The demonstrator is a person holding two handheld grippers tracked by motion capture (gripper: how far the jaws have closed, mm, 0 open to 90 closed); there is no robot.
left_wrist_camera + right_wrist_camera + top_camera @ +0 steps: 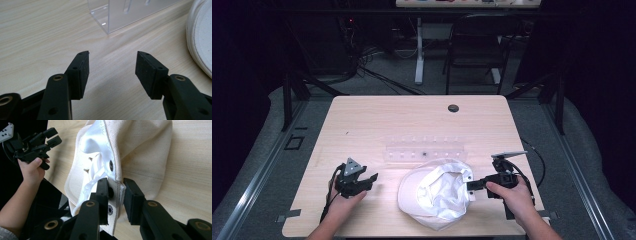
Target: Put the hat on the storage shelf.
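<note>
White cap (437, 192) lies upside down on the wooden table (377, 117), near edge, centre-right, opening up w/ shiny white lining showing. Brim points near-left; back strap w/ dark snap studs sits at its right side.

Right gripper (473, 186), held in the person's right hand (507, 192) at the near right, reaches left to the cap. In the right gripper view its jaws are pinched on the cap's strap edge (117, 192), one pad inside the opening, one outside, fabric between; not fully pressed together, cloth fills the gap. One snap stud sits just above the pads, another just below.

Left gripper (371, 179) at near left in the left hand (344, 200), well apart from the cap's brim, hovering just over the table or resting on it, can't tell which. Left gripper view: jaws spread wide, nothing between, bare wood under them. Cap brim at the right edge of that view.

Clear acrylic rack (424, 150) w/ slots sits just beyond the cap, mid-table; one corner (110, 15) shows ahead of the left jaws. Small dark grommet hole (453, 108) toward the far edge. Black chair (477, 45) on the floor past the table.
</note>
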